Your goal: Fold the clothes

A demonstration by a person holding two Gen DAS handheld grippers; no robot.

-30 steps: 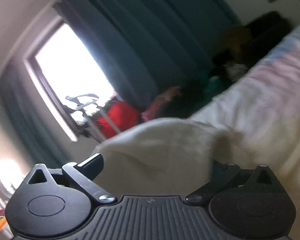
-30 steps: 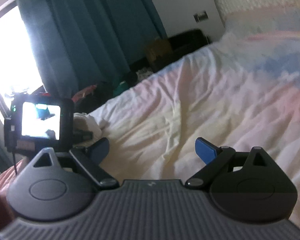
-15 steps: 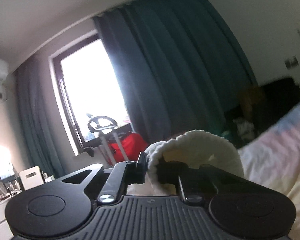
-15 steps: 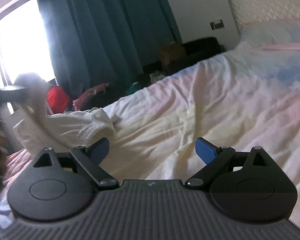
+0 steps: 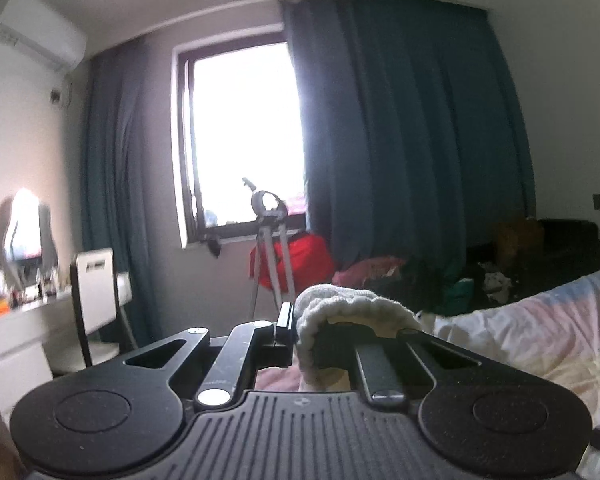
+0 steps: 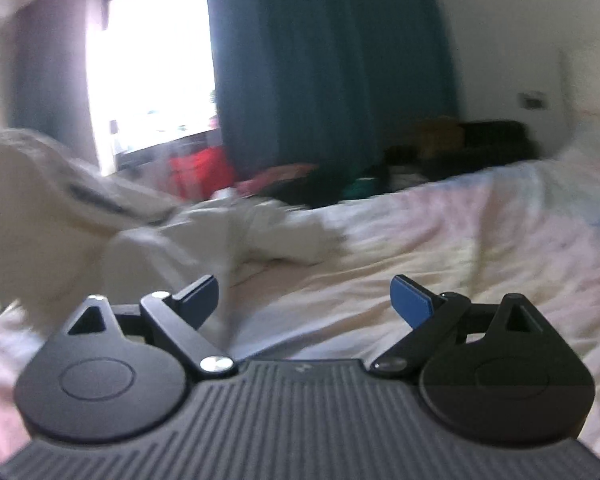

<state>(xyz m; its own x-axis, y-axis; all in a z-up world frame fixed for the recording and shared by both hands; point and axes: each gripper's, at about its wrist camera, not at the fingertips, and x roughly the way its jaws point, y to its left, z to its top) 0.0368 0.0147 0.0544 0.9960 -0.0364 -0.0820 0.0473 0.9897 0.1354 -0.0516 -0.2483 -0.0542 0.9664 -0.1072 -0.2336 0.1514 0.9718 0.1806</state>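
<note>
No readable text, label, number or brand showed in either wrist view. A small embossed mark on each gripper's ribbed body was too tiny to make out.

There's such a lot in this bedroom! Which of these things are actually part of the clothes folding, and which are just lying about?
Part of the job:
- white garment, pinched in the left gripper and trailing onto the bed
- right gripper, open and holding nothing

Just lying about:
- tripod
- red bag
- white chair
- pile of clothes by the curtain
</note>
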